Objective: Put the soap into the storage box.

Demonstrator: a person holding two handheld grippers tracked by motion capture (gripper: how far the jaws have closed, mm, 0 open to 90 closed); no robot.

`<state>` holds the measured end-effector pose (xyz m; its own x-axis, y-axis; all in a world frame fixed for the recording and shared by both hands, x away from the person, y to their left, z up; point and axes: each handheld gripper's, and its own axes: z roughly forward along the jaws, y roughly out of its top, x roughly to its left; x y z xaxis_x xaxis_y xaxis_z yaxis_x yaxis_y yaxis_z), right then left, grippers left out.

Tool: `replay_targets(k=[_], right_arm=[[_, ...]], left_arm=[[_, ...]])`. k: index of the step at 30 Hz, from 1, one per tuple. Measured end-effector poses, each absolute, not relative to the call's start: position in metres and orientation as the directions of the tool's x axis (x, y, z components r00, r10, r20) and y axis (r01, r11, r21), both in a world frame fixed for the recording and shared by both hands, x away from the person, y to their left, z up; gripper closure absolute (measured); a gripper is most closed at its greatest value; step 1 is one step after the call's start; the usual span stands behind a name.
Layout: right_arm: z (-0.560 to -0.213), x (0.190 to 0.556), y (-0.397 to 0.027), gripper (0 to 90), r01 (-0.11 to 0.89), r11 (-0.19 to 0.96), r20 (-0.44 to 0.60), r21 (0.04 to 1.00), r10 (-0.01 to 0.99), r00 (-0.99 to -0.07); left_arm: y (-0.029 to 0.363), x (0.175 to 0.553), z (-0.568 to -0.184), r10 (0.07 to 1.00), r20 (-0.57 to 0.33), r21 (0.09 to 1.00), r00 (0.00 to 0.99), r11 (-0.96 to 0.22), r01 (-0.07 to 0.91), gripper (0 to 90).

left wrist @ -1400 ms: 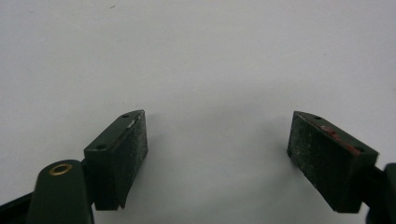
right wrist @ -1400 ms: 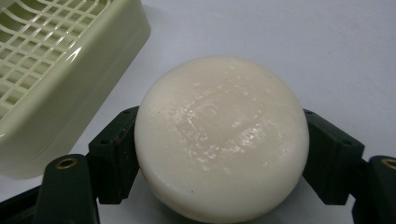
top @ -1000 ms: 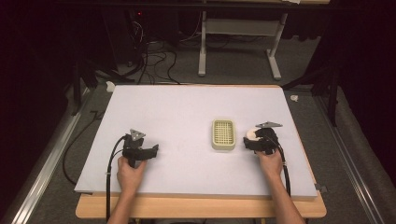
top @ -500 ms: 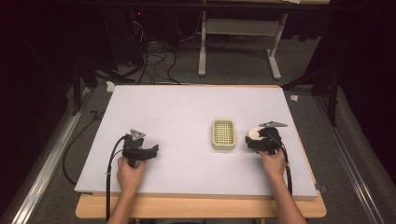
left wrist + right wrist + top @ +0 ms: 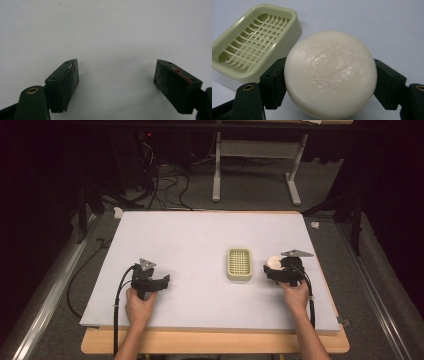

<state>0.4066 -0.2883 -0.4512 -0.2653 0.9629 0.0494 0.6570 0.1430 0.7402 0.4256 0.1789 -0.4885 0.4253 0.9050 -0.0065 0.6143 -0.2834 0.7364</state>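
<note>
Right gripper view shows the right tool (image 5: 329, 82) pinching a round soap bar (image 5: 330, 75) just beside the empty soap dish (image 5: 255, 42); center it over the grid, lower gently, then release.

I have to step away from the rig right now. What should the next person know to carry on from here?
Right claw: shut on the round white soap, held just right of the soap dish.
Left claw: open, holding nothing, over bare table at the front left.
Done: soap gripped.
Left: the green slatted dish is still empty, so the soap probably goes into it next; then release.
</note>
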Motion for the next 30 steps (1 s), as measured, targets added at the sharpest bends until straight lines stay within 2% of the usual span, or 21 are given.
replay_targets(k=[17, 30], right_arm=[[-0.436, 0.397, -0.275, 24.6, 0.64, 0.174, 0.052, 0.749, 0.947, -0.318], [-0.423, 0.392, -0.25, 24.7, 0.607, 0.195, 0.085, 0.771, 0.912, -0.401]], left_arm=[[0.179, 0.426, -0.488, 0.905, -0.007, 0.736, 0.426, -0.283, 0.614, 20.5], [0.179, 0.426, -0.489, 0.905, -0.007, 0.737, 0.426, -0.283, 0.614, 20.5]])
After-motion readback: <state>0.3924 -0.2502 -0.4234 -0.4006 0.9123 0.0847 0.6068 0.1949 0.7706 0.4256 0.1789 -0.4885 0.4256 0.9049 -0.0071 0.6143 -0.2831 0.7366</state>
